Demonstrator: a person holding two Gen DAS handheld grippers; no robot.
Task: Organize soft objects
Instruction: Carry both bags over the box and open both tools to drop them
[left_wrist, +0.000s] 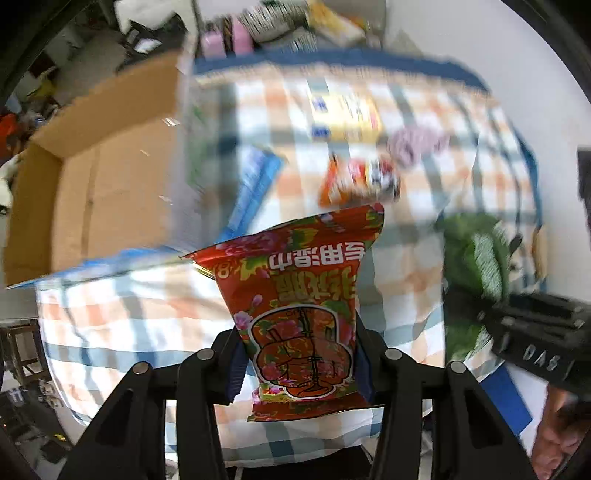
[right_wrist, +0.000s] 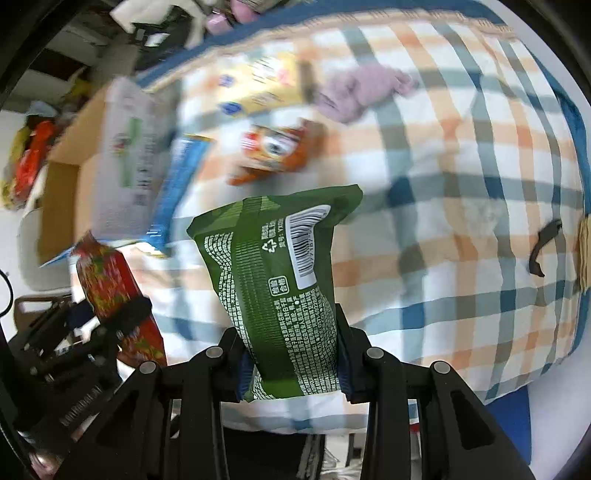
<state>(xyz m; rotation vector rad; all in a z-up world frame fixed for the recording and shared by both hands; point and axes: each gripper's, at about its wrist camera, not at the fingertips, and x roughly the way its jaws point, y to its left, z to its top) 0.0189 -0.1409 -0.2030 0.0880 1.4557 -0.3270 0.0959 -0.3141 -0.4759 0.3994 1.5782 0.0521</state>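
Two soft packs are held up off the cloth, one in each tool. The red floral wet-wipe pack (left_wrist: 301, 321) stands upright between the fingers of the left gripper (left_wrist: 299, 365), which is clamped on its lower half; its sealed top edge rises ahead of the fingertips. The green pack (right_wrist: 280, 291), barcode side to the camera, is pinched the same way low down by the right gripper (right_wrist: 291, 363), its top leaning slightly to the right. Each tool shows in the other's view: the right one with its green load at the right edge of the left camera, the left one with the red pack at the lower left of the right camera. Beyond both sets of fingertips, three more items lie on the checked cloth (right_wrist: 461, 229): one orange snack pack (right_wrist: 275, 149) just ahead, one yellow pack (right_wrist: 258, 88) farther on, and one crumpled mauve cloth (right_wrist: 364, 92) to the right of that. Ahead and to the left, one blue-edged flat package (right_wrist: 179, 184) leans beside one open cardboard box (left_wrist: 96, 177), whose inside shows brown. One small dark curved piece (right_wrist: 545, 247) lies on the cloth far to the right of the right tool. The background is motion-blurred.
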